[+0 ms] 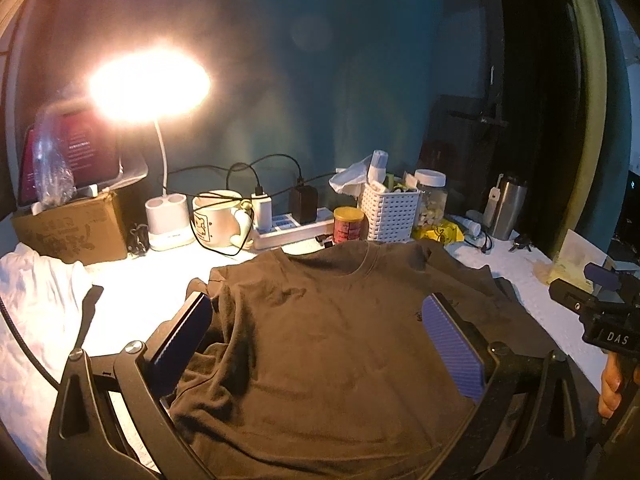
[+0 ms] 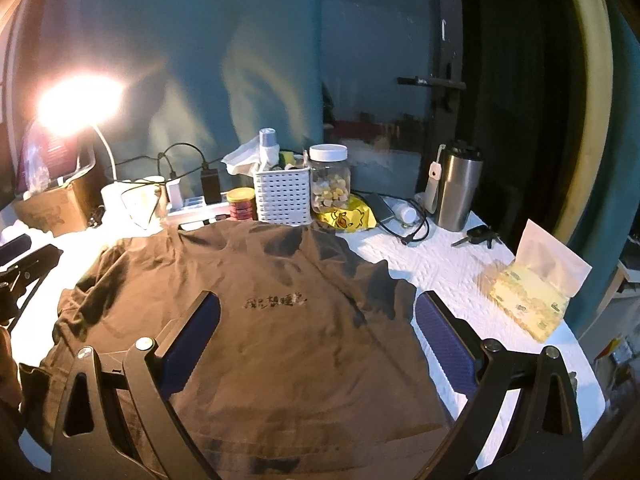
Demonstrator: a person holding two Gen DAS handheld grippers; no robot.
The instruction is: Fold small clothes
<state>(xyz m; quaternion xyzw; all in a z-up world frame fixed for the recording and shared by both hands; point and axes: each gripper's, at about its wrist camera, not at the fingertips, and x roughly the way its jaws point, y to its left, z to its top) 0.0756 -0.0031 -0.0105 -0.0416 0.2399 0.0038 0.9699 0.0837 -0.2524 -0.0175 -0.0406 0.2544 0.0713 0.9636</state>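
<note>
A dark brown T-shirt (image 1: 328, 344) lies spread flat on the white-covered table (image 1: 132, 288), neck toward the back; it also shows in the right wrist view (image 2: 280, 320) with a small black print on its chest. My left gripper (image 1: 316, 304) is open, hovering over the shirt's left half, holding nothing. My right gripper (image 2: 318, 304) is open over the shirt's right half, holding nothing. The right gripper's body appears at the right edge of the left wrist view (image 1: 600, 312).
A lit desk lamp (image 1: 150, 84), cardboard box (image 1: 76, 224), mug (image 1: 218, 220), power strip (image 1: 296, 228), red can (image 1: 348, 224), white basket (image 2: 282, 196), jar (image 2: 330, 180), steel tumbler (image 2: 458, 188), keys (image 2: 478, 236) and tissue pack (image 2: 528, 304) line the back and right. White cloth (image 1: 36, 292) lies left.
</note>
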